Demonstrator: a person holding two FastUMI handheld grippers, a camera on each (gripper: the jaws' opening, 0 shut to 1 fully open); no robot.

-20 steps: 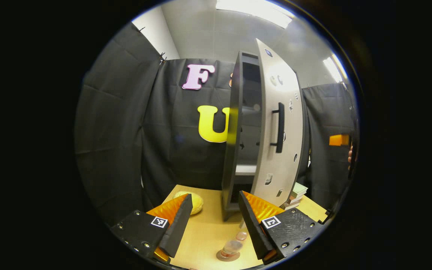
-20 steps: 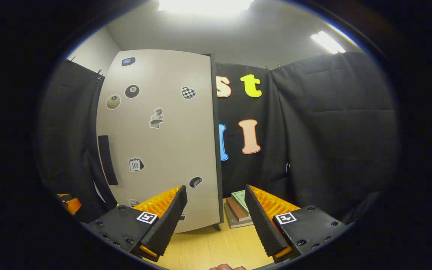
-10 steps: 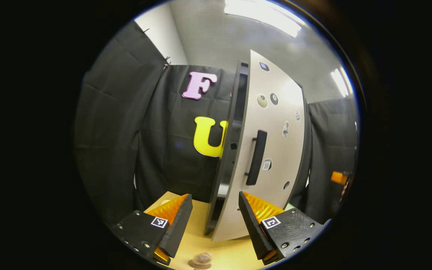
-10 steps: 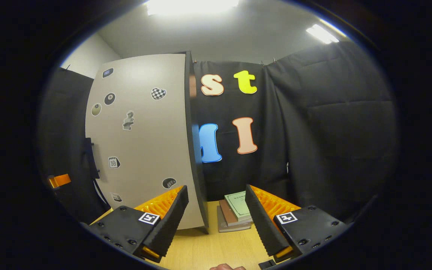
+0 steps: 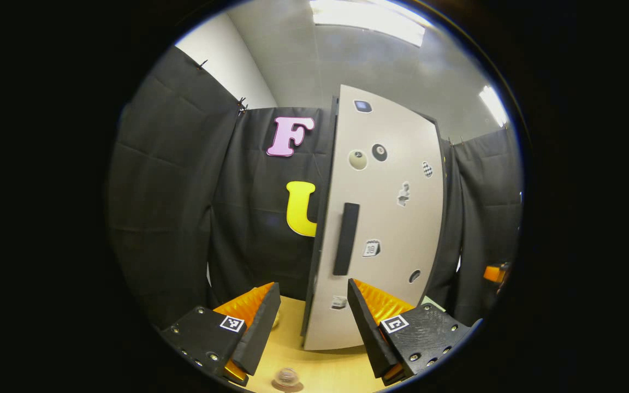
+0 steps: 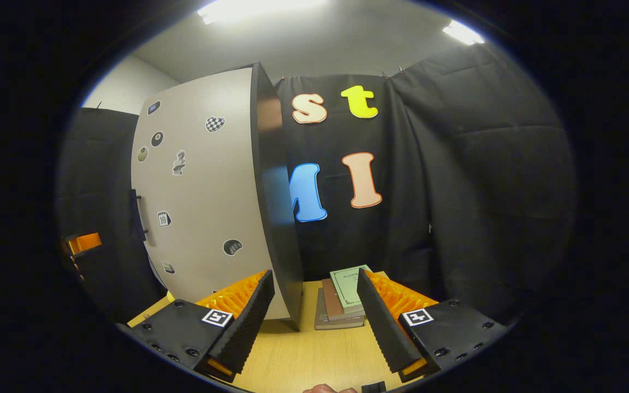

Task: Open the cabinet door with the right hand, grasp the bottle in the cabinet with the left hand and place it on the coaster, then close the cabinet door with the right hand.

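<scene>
Pale wood of the table [image 5: 320, 365] runs under both tools: in the left gripper view the left tool [image 5: 312, 316] hangs with its fingers apart and empty, the bottle [image 5: 286, 377] standing on the coaster [image 5: 279, 386] at the near edge below. In the right gripper view the right tool [image 6: 314, 314] is likewise spread and holds nothing, with a stack of books [image 6: 342, 297] lying beyond it. Farther back stands the cabinet, its sticker-covered door [image 5: 380, 218] shut, handle [image 5: 345, 238] upright.
</scene>
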